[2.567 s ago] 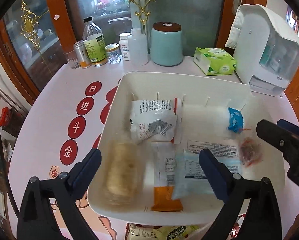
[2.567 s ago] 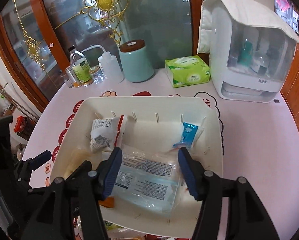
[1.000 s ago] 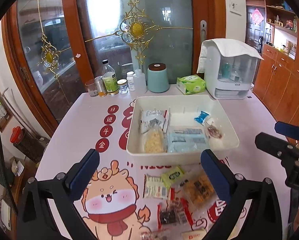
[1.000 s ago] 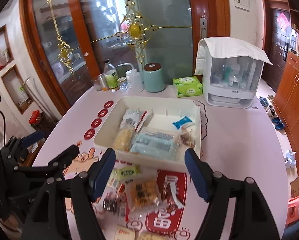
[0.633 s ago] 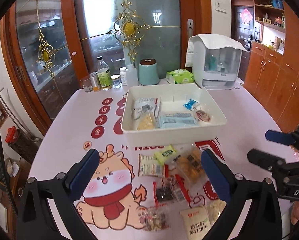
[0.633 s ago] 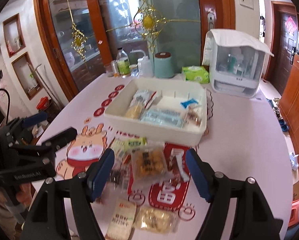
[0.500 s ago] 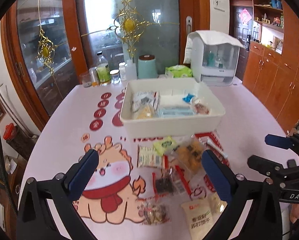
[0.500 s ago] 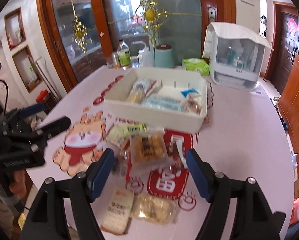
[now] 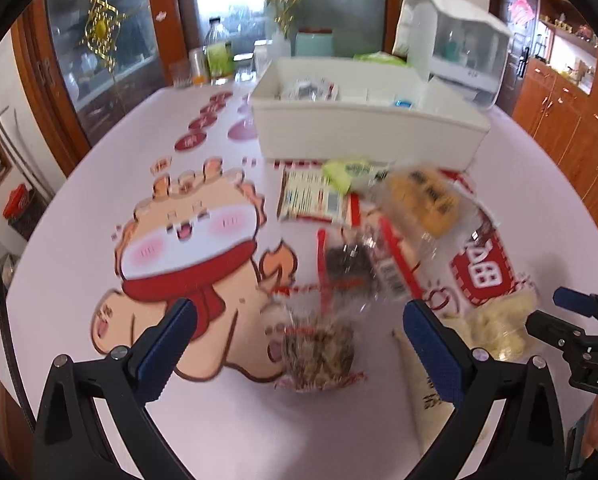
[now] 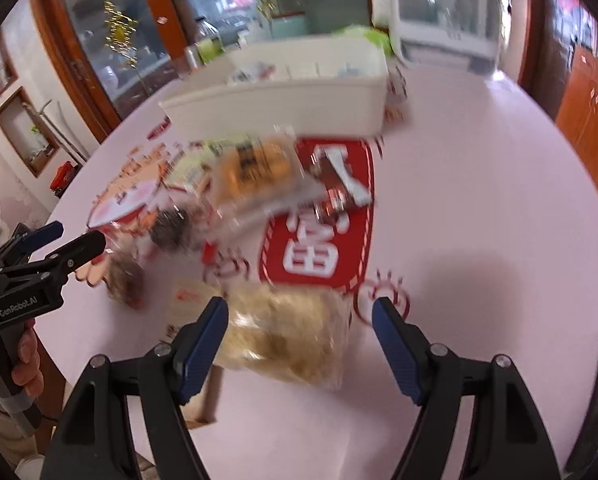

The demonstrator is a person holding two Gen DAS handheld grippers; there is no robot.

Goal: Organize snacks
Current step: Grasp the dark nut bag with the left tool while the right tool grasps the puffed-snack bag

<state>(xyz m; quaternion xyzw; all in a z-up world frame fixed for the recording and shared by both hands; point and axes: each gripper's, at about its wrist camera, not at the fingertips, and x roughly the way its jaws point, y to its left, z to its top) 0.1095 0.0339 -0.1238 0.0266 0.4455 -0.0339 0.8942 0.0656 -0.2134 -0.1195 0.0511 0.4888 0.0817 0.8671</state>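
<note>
Looking along the left claw (image 9: 297,334), the left wrist view shows its blue-padded jaws standing wide apart above a clear packet of brown mixed nuts (image 9: 319,350), with nothing gripped; both views are blurred. Only this view takes in the whole cartoon dragon with a red scarf (image 9: 187,258) printed on the pale pink bench (image 9: 79,200), and a flat white packet with a printed back label (image 9: 311,200) whose text is too smeared to read. Farther right lie a green-topped sachet (image 9: 353,170), a clear bag of orange cakes (image 9: 427,204) and a dark-filled clear packet (image 9: 349,258), all just in front of the white plastic bin (image 9: 363,136), which already holds several packets. At the right edge the other tool shows the letters "DAS". The right wrist view alone shows a person's hand (image 10: 25,364) on the left tool's handle, marked "GenRobot.AI", and a dark red wrapper with a white strip (image 10: 339,188) lying on a red printed panel. There the right claw (image 10: 301,322) is spread open around a clear bag of pale yellow puffs (image 10: 287,338), its pads apparently clear of it, beside a tan packet (image 10: 187,304).
</note>
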